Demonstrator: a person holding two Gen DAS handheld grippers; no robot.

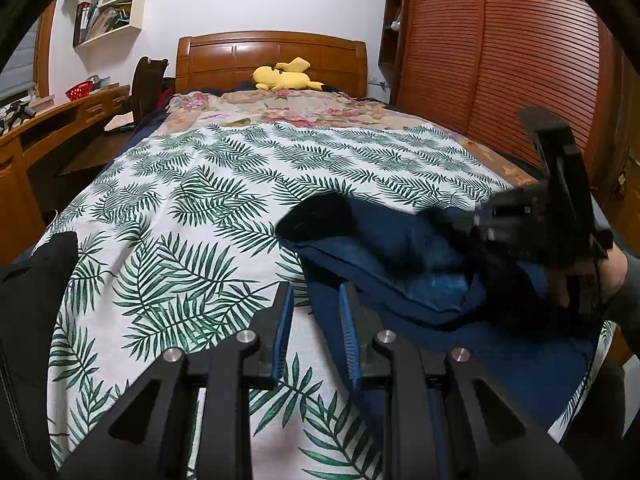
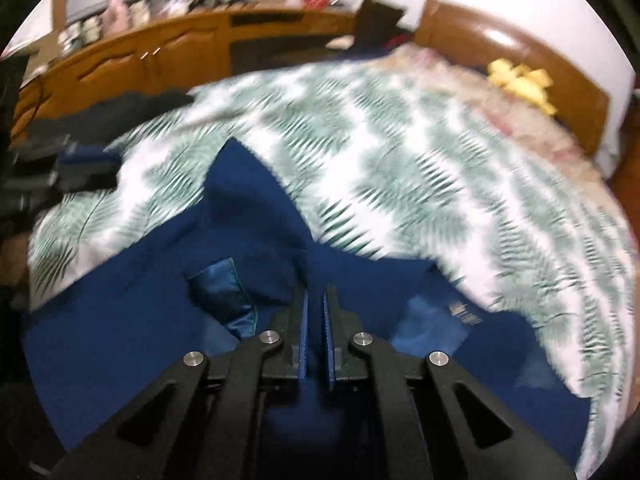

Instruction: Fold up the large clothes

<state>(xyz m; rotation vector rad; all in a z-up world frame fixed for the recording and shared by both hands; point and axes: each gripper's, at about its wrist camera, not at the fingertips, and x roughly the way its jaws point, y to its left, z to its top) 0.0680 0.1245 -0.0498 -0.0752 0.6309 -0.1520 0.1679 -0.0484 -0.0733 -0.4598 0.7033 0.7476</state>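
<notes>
The blue garment point(image 2: 248, 216) lies bunched at the near end of the bed point(image 1: 224, 184). The right gripper point(image 2: 315, 312) is almost pressed together over it; a pinch cannot be told. The left gripper point(image 1: 316, 308) waits slightly spread, empty. A firm edge pinch would help.

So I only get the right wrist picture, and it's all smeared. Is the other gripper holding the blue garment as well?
Observer: No. The left wrist view shows the left gripper with its jaws a little apart over the edge of the blue garment, pressing nothing.
Operator: And what's beyond the bed on the right?
Observer: A wardrobe with brown slatted doors, which your view misses.
Operator: Can you see who's holding my gripper?
Observer: Only a hand and a grey sleeve, gripping the right gripper above the garment.
</notes>
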